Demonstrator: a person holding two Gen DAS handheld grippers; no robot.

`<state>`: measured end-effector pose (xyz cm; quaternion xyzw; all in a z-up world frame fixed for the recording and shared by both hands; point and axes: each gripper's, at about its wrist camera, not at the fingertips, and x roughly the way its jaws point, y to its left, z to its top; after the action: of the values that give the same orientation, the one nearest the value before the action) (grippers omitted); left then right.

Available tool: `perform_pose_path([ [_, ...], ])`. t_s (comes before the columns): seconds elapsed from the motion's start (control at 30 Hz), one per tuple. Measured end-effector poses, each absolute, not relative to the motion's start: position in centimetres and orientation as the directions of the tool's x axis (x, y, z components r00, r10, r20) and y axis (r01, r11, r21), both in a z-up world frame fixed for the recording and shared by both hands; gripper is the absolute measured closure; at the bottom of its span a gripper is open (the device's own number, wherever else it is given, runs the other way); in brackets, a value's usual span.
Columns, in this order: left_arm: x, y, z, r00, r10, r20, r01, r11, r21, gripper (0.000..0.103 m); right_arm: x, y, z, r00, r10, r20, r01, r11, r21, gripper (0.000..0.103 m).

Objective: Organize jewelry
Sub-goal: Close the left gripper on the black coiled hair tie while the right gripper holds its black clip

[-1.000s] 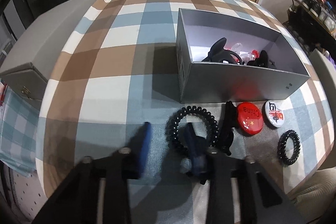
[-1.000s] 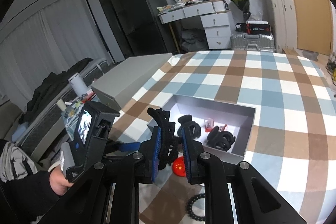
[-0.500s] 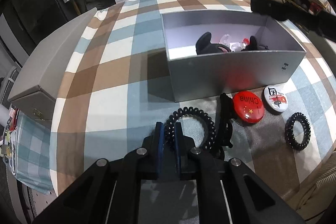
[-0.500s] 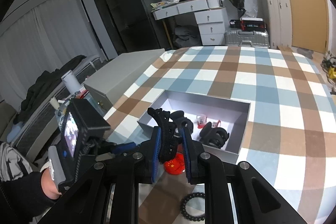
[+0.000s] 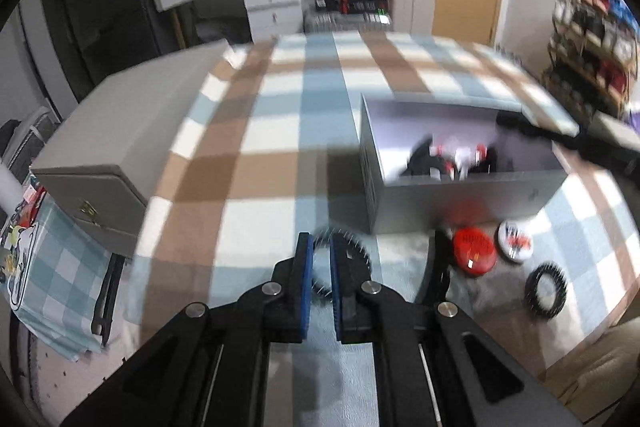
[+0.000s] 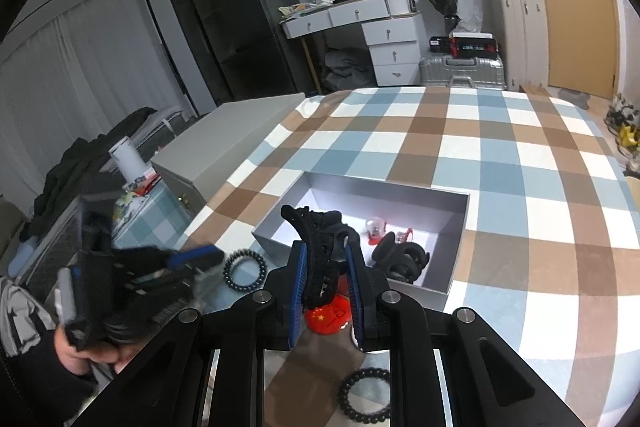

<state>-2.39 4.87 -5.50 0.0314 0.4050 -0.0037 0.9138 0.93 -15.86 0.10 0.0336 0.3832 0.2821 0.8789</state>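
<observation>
Jewelry lies on a desk with a checked cloth. In the left wrist view, which is blurry, the left gripper pinches a black coil hair tie between its blue pads. A grey box sits to the right with dark clips inside. In front of it lie a red badge, a white badge and a small coil hair tie. A closed grey case sits at the left edge.

In the right wrist view, the right gripper pinches a black claw clip just at the near wall of the box. This view shows inside the box better: a black clip and small red things. The left gripper shows as a blur on the left.
</observation>
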Motion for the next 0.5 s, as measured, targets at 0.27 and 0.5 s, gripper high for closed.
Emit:
perform_pose_path([
  [0.27, -2.7, 6.0, -3.3, 0.742, -0.027, -0.670, 0.017, 1.000, -0.022, 0.099, 1.2, -16.1, 0.2, 0.550, 0.525, -0.650, -0.461, 0.839, 0.288, 0.084],
  [0.5, -0.3, 7.2, -6.1, 0.593, -0.095, -0.799, 0.016, 0.994, -0.106, 0.099, 1.5, -16.3, 0.1, 0.541, 0.534, -0.650, -0.457, 0.835, 0.306, 0.084],
])
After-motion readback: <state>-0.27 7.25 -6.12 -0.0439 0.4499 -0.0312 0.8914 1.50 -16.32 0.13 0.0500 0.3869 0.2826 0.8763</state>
